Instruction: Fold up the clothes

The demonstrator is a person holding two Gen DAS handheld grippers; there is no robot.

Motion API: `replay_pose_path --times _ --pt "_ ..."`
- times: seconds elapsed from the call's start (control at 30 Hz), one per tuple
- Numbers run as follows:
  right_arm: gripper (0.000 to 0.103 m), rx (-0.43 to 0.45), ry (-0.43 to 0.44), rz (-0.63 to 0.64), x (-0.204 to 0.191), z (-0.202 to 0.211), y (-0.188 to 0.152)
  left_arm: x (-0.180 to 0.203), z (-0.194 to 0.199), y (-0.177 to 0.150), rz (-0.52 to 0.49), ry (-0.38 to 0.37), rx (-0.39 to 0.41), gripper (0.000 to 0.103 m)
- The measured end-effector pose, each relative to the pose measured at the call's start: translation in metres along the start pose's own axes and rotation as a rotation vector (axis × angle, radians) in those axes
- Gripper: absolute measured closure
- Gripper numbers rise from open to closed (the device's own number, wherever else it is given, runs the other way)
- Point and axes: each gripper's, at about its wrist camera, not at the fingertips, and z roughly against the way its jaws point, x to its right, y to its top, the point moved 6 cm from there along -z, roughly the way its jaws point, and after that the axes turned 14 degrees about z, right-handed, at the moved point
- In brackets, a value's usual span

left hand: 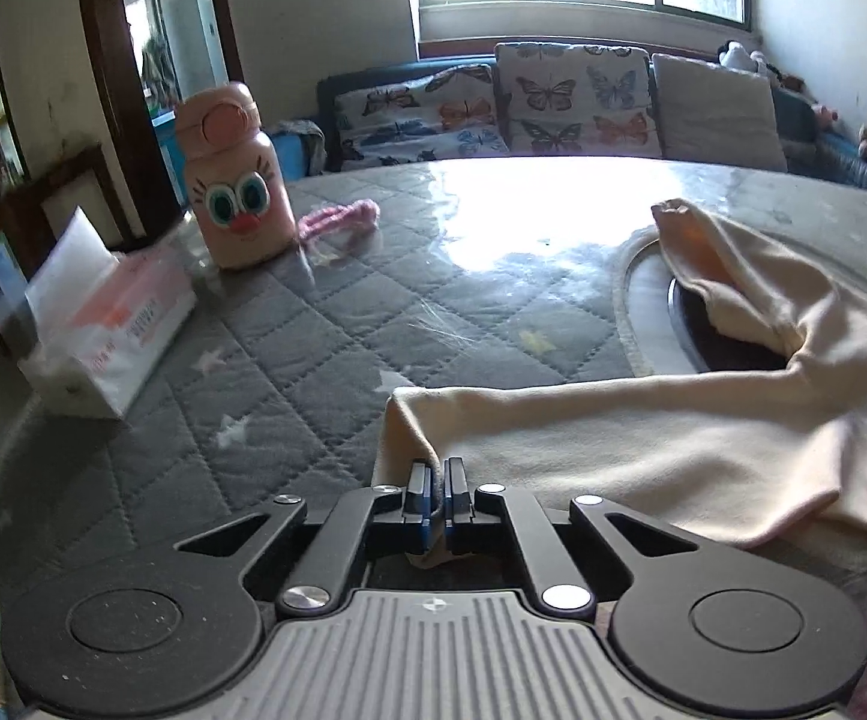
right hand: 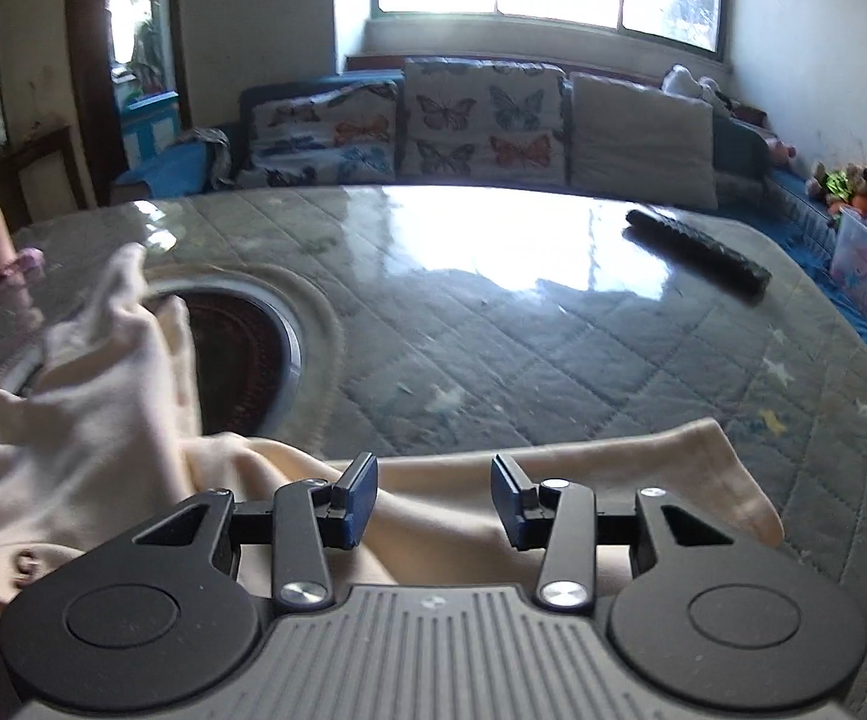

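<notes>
A cream garment [left hand: 643, 444] lies crumpled on the quilted grey table cover [left hand: 313, 324]. One sleeve reaches up over a round dark opening [left hand: 727, 336] in the table. My left gripper [left hand: 437, 480] is shut on the garment's near left edge, and cloth shows between the pads. In the right wrist view the same garment [right hand: 463, 516] lies under my right gripper [right hand: 433, 498], which is open above the cloth and holds nothing. A bunched part of the garment [right hand: 103, 372] rises at the left beside the opening [right hand: 241, 354].
A pink cartoon-face bottle [left hand: 235, 180], a tissue pack [left hand: 115, 324] and a pink cord [left hand: 343, 219] sit at the left. A black remote [right hand: 697, 252] lies at the far right of the table. A sofa with butterfly cushions [right hand: 481, 126] stands behind.
</notes>
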Motion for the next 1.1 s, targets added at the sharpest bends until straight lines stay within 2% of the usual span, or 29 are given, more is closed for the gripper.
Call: replay_pose_path --times 0.13,0.37,0.47,0.6,0.7,0.83,0.93,1.0,1.1 --pt "0.057 -0.027 -0.006 -0.014 0.007 -0.003 -0.013 -0.014 0.003 -0.002 0.0 0.046 0.009 0.099" --pt "0.057 -0.074 0.005 0.036 -0.004 0.017 -0.027 -0.054 0.018 -0.011 -0.006 0.151 -0.001 0.1" --pt "0.057 -0.095 0.026 0.051 -0.011 0.03 -0.034 -0.071 0.025 -0.016 0.001 0.166 -0.016 0.1" --pt "0.057 -0.106 0.069 0.098 -0.021 0.042 -0.033 -0.07 0.029 -0.013 -0.035 0.175 -0.017 0.1" --pt "0.057 -0.064 0.097 0.12 -0.027 0.05 -0.017 -0.069 0.034 -0.006 -0.074 0.188 0.001 0.1" --pt "0.058 0.005 0.171 0.139 -0.041 0.049 0.018 -0.077 0.033 -0.008 -0.07 0.21 -0.016 0.1" --pt "0.061 0.028 0.228 0.163 -0.054 0.033 0.042 -0.081 0.031 -0.014 -0.044 0.213 -0.031 0.1" --pt "0.068 0.038 0.272 0.175 -0.065 0.016 0.059 -0.083 0.03 -0.017 -0.034 0.215 -0.038 0.1" --pt "0.069 0.042 0.336 0.192 -0.085 -0.013 0.084 -0.085 0.03 -0.018 -0.02 0.219 -0.041 0.1"
